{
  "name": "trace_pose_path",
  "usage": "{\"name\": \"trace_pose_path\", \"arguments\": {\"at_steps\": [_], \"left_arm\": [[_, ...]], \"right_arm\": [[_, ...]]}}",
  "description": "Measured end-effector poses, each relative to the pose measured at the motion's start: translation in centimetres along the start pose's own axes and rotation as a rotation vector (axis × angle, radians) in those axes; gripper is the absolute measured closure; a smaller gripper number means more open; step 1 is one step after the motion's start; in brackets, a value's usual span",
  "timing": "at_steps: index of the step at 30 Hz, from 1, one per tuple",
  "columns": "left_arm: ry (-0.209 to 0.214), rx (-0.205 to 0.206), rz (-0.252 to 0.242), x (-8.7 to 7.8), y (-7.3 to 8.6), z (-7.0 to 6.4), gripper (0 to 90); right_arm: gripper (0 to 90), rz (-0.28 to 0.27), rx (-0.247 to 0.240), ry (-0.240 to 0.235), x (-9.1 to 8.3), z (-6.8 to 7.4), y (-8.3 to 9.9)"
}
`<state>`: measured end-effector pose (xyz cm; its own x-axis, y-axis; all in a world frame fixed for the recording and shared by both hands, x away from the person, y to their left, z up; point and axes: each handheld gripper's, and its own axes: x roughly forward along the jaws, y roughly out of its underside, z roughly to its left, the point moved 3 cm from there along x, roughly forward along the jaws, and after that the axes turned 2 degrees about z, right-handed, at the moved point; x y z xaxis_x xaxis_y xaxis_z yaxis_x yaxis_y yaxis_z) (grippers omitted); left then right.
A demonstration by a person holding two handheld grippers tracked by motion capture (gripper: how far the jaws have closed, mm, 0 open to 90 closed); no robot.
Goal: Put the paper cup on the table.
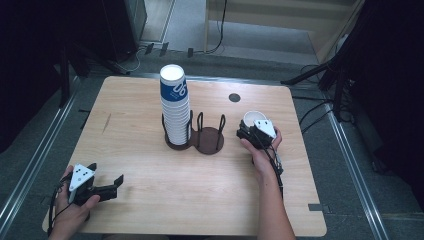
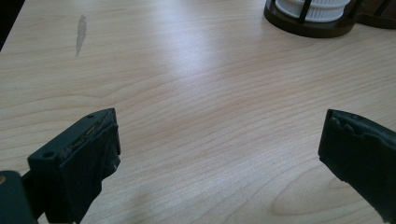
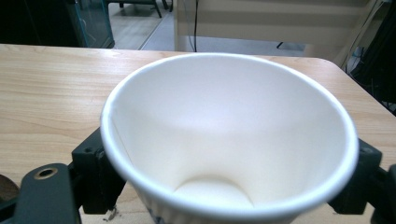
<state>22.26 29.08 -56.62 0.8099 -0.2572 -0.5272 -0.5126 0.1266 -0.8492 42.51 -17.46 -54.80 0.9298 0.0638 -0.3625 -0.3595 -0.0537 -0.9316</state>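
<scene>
Pale wood-grain surface (image 2: 196, 93) with a soft sheen. Smooth white paper cup (image 3: 229, 140), matt inside. Jaws of matt black plastic with rough-edged pads.

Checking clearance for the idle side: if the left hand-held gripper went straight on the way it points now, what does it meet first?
Probably the dark holder base carrying the cup stack. The left hand-held gripper is open over bare table, and the base sits ahead, slightly off-centre, so it might just graze it.

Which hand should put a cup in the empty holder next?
The right. Its tongs already grip a paper cup, beside the empty holder. The left tongs sit open and empty near the table's front edge.
</scene>
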Motion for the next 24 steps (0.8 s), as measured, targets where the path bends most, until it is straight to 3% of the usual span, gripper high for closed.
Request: {"name": "trace_pose_path", "arguments": {"at_steps": [9,17,24], "left_arm": [[0.000,-0.002,0.000,0.0,0.0,0.0,0.0],[-0.001,-0.001,0.001,0.0,0.0,0.0,0.0],[-0.001,-0.002,0.001,0.0,0.0,0.0,0.0]], "right_arm": [[14.1,0.004,0.008,-0.007,-0.1,-0.1,-0.1],[1.1,0.016,0.026,-0.053,-0.4,-0.2,-0.4],[0.0,-0.006,0.041,-0.097,-1.5,-0.4,-1.2]]}}
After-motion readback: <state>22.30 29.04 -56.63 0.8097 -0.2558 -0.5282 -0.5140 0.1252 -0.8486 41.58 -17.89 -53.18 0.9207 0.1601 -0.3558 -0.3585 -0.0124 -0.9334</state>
